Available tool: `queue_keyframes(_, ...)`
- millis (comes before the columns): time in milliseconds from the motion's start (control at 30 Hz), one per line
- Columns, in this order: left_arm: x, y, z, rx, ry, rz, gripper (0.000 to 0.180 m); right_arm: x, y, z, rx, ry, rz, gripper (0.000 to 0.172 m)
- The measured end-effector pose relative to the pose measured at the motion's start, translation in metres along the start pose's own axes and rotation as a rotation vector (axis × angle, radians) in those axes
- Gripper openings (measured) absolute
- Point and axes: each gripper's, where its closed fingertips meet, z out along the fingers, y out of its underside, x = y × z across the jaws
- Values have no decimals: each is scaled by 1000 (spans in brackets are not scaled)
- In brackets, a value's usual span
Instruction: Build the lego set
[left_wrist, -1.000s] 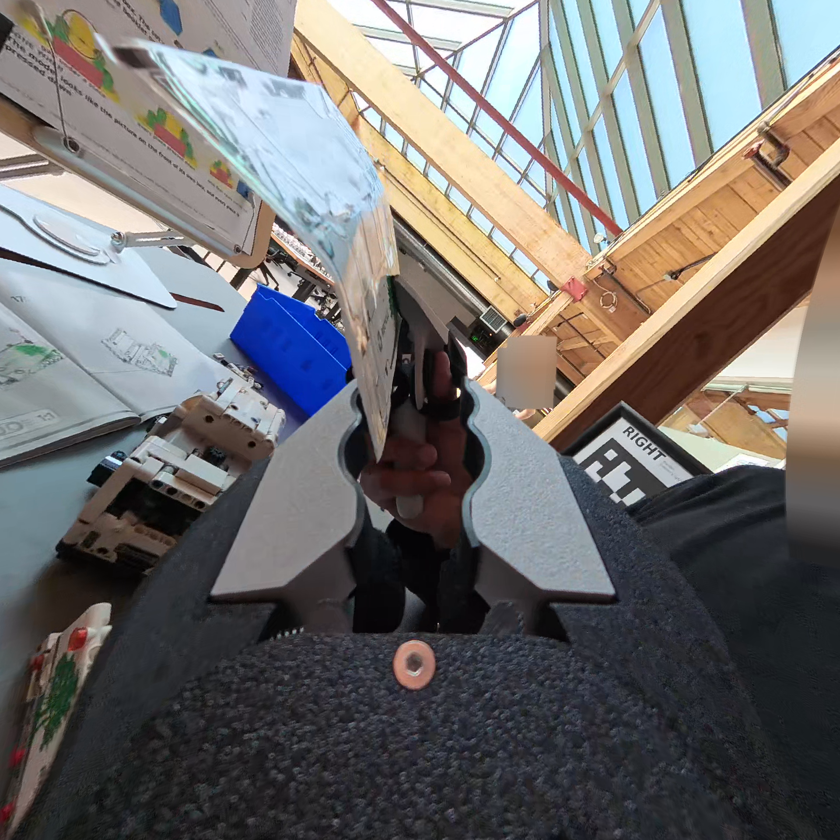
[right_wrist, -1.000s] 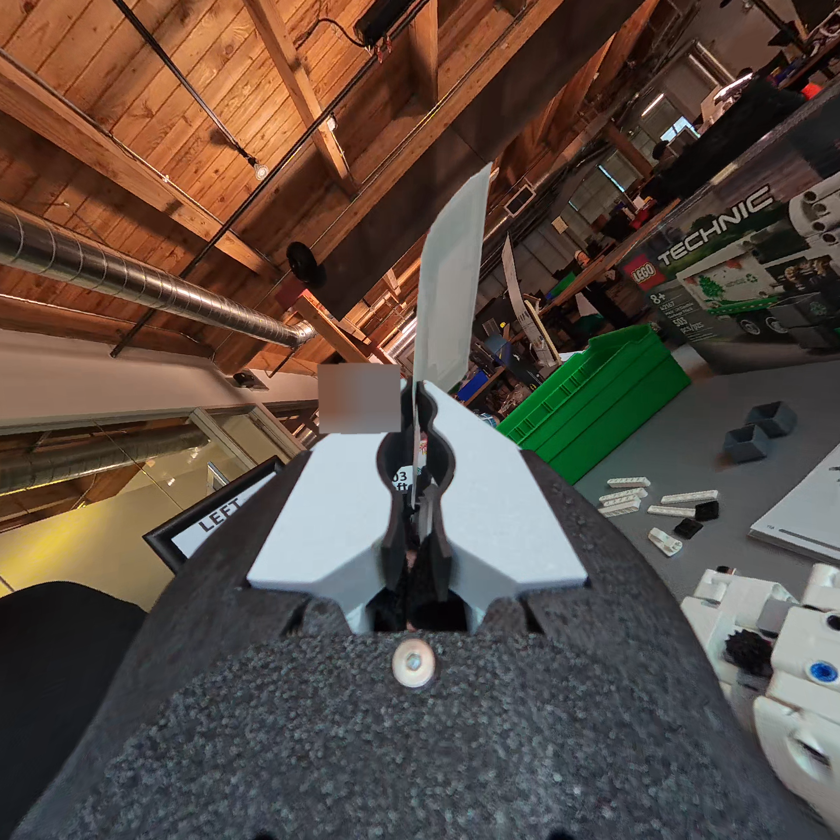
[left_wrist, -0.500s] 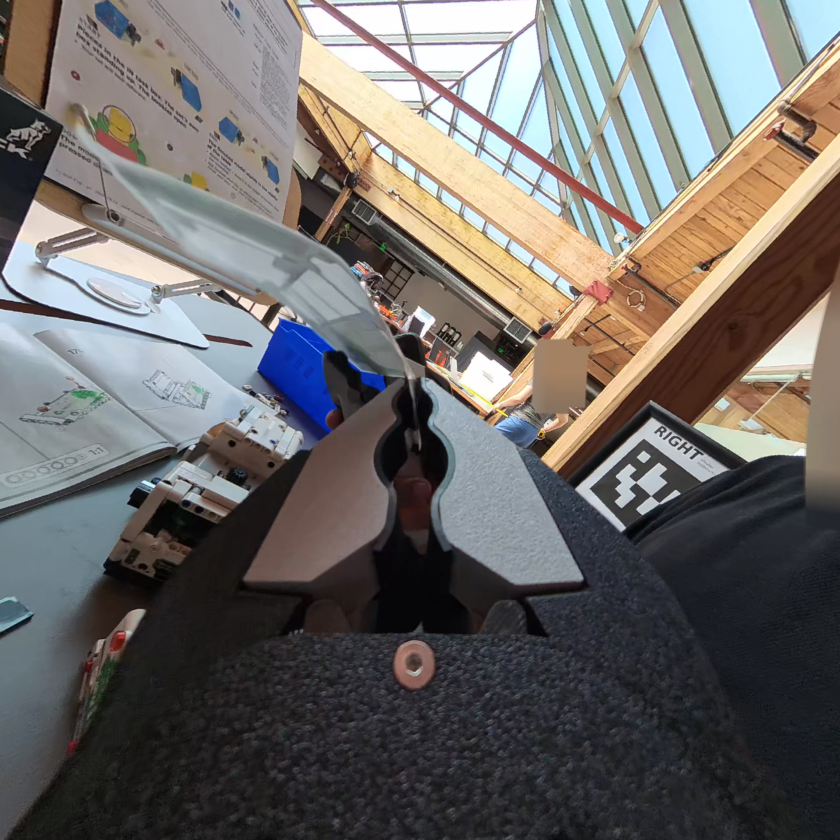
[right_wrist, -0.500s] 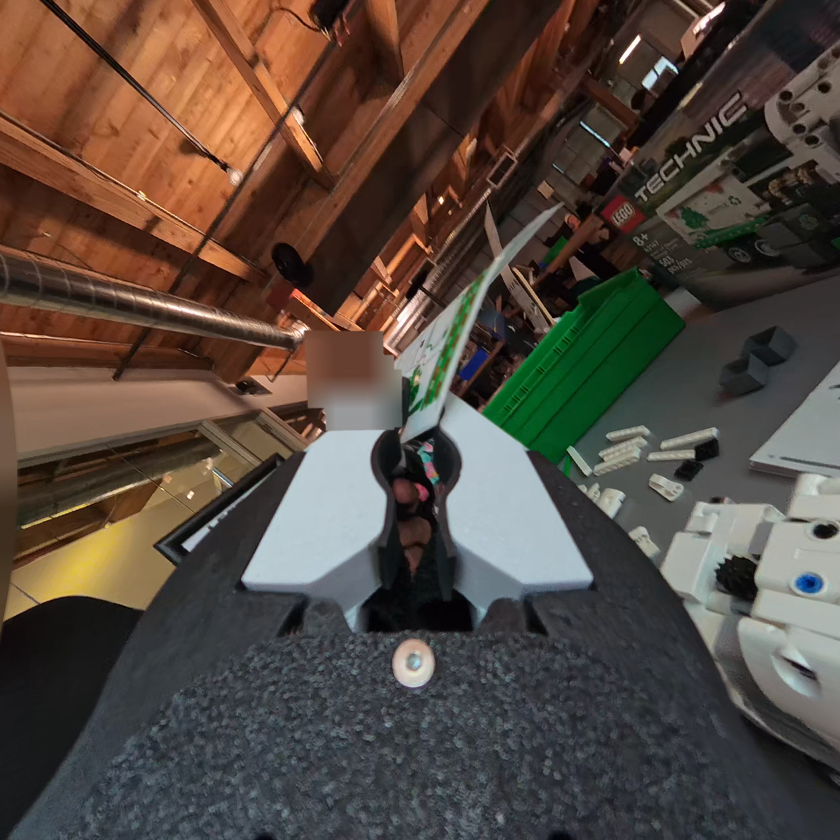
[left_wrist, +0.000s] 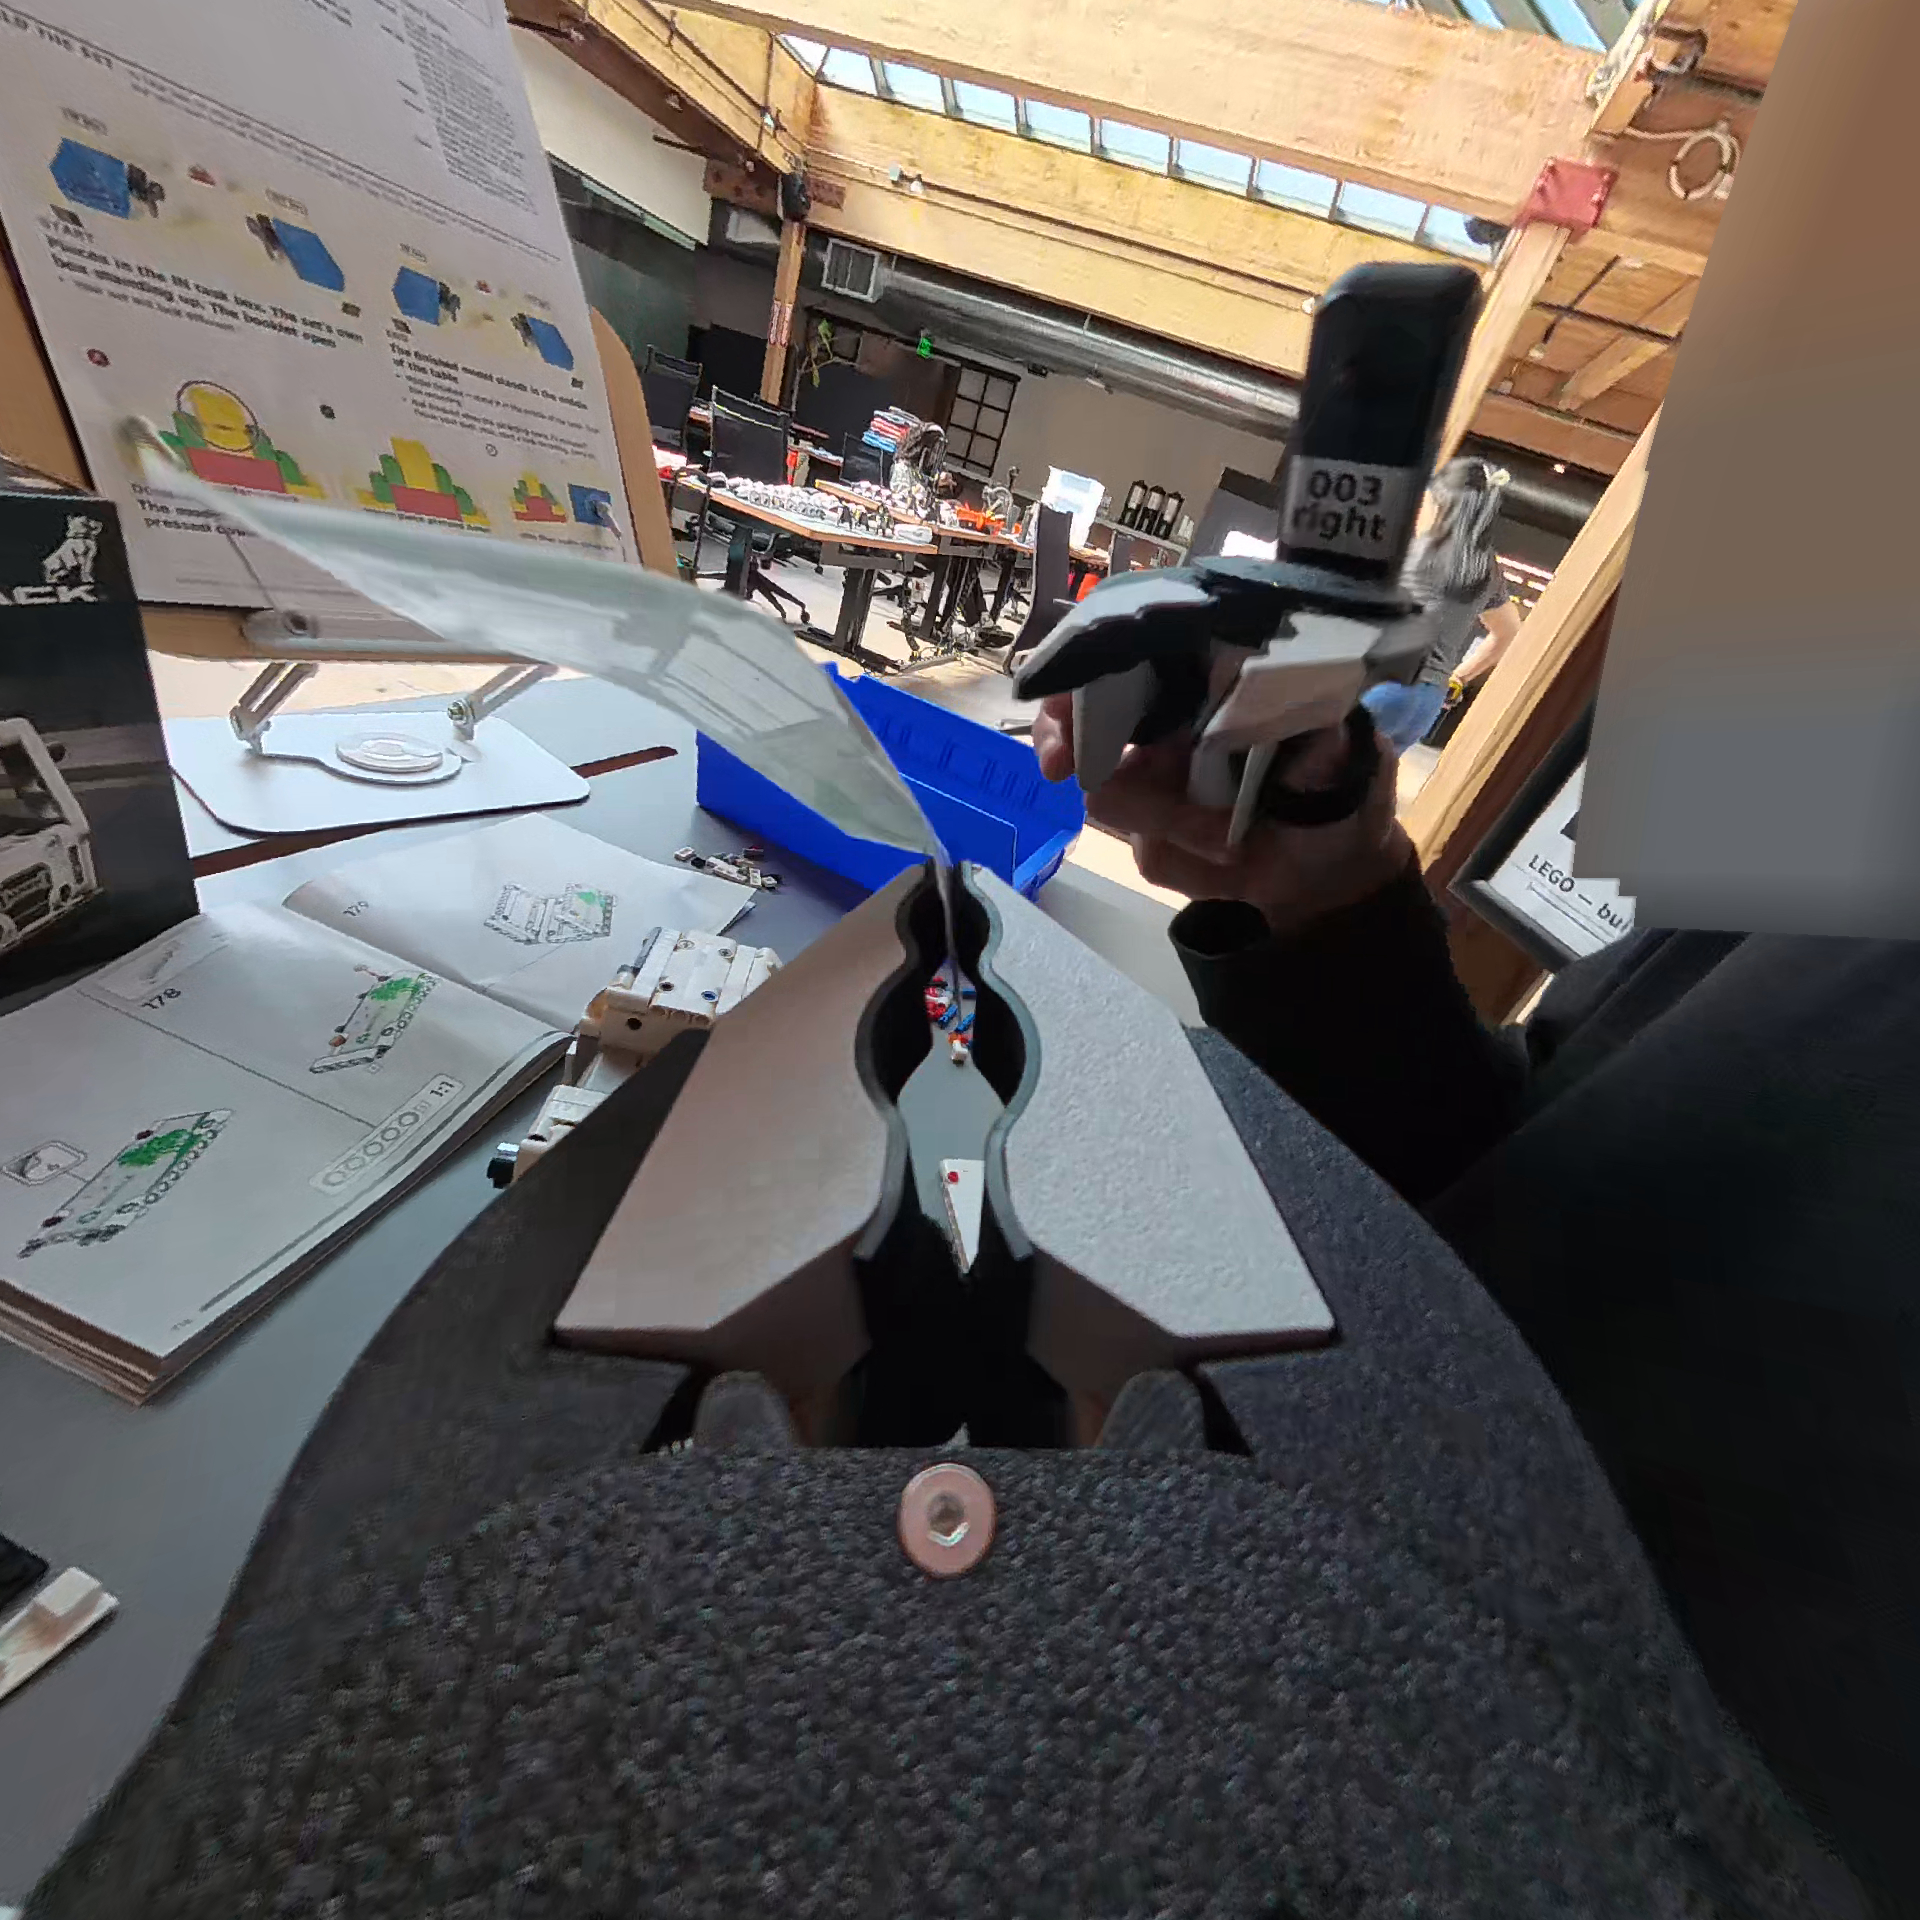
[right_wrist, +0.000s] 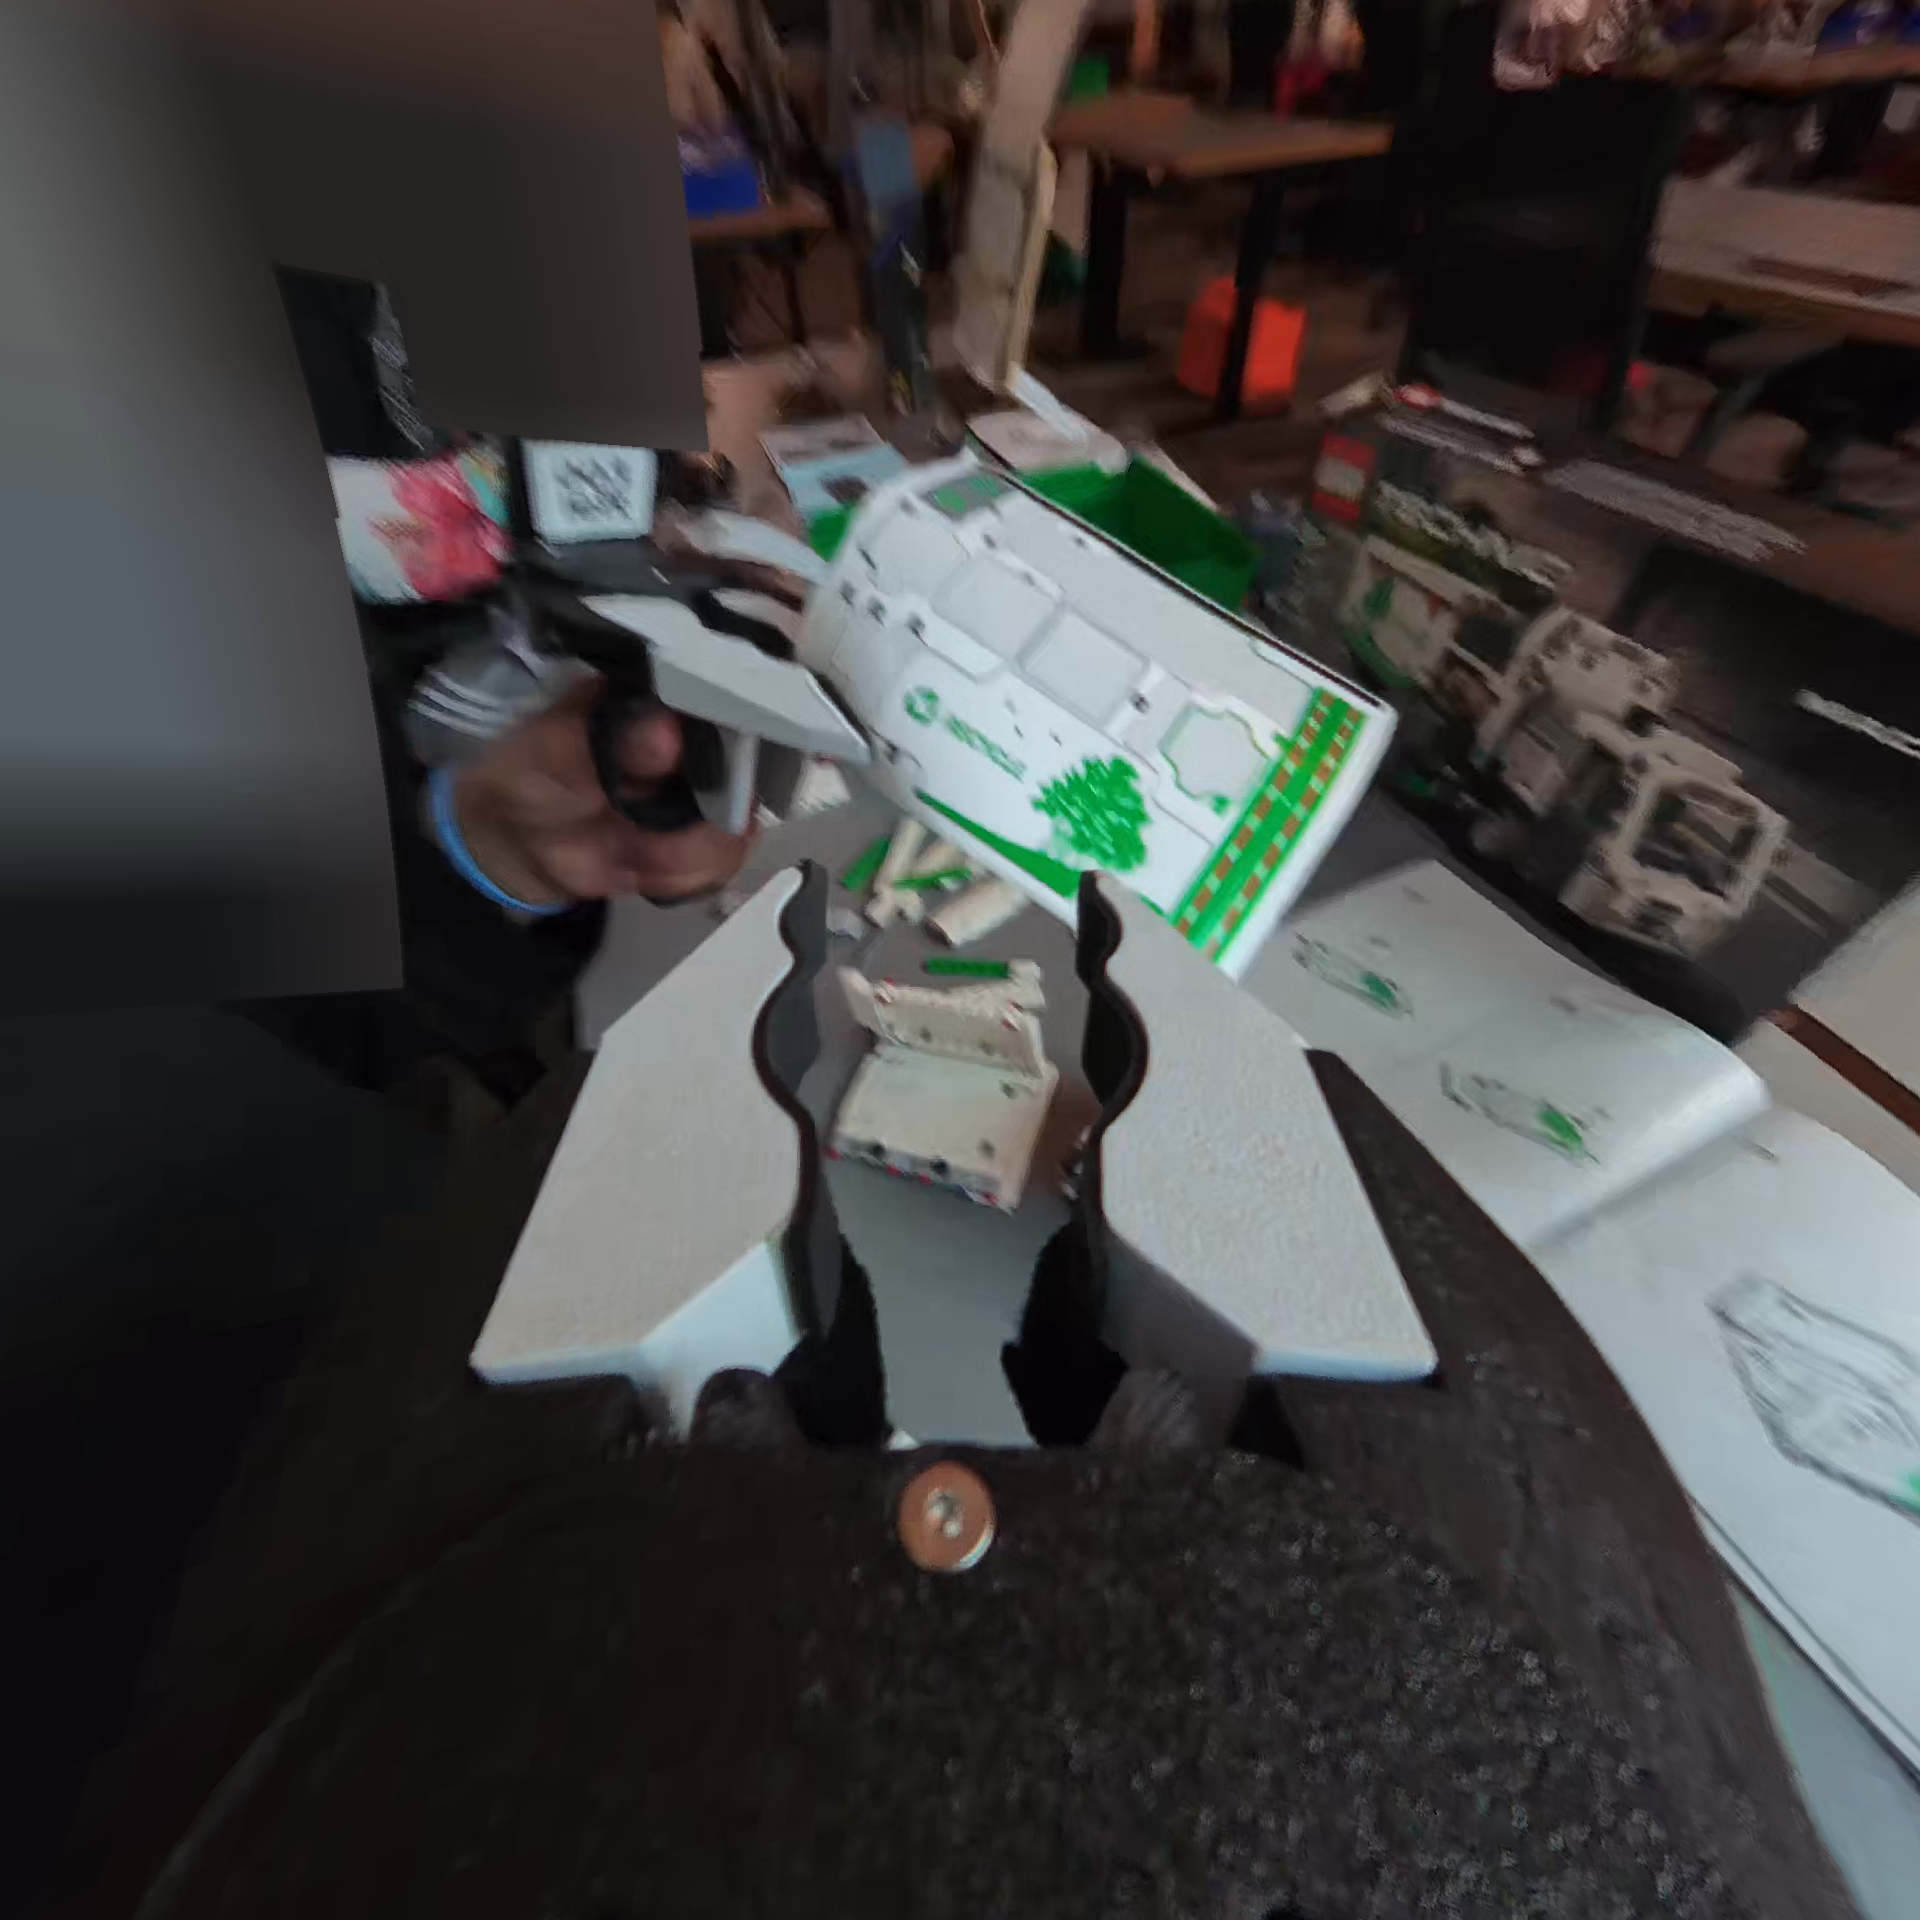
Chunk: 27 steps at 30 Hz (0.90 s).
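The left gripper (left_wrist: 943, 883) is clenched on the corner of a green-and-white sticker sheet (right_wrist: 1091, 717) held above the tabletop (left_wrist: 644, 790) — the right gripper (right_wrist: 940, 914) gapes empty beside it, over a white brick model (right_wrist: 945, 1091).

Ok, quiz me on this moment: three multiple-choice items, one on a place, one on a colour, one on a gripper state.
1. Where is the open instruction booklet?
A. flat on the table, left of the left gripper
B. inside the blue bin
C. standing on the tilted stand

2. What colour is the printing on the sticker sheet?
A. blue
B. green
C. purple

3. How do the grippers stand?
A. both shut on the sheet
B. left gripper shut on the sheet, right gripper open
C. both open

Key: 1 A, it lies open on the grey table. 2 B, a green tree and a green border show. 3 B, the left fingertips pinch the sheet's edge; the right jaws stand apart.
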Motion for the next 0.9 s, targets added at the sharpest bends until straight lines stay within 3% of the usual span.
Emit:
queue_keyframes(33, 4, 0, 1, -13, 15, 22, 0, -13, -13, 0, 80, -116, 48, 43)
queue_keyframes(100, 12, 2, 4, -41, 49, 57, 0, -28, -15, 10, 74, -262, 101, 48)
queue_keyframes(167, 19, 3, 6, -68, 77, 92, 0, -28, -7, 24, 48, -260, 67, 58)
queue_keyframes(267, 32, 4, 10, -86, 137, 134, 0, -35, 3, 35, 22, -294, 30, 58)
queue_keyframes(700, 50, -4, 17, -41, 246, 86, 0, -64, 3, 27, 97, -600, 181, 28)
queue_keyframes(900, 38, -2, 14, -46, 193, 29, 0, -27, 4, 23, 96, -389, 113, 36)
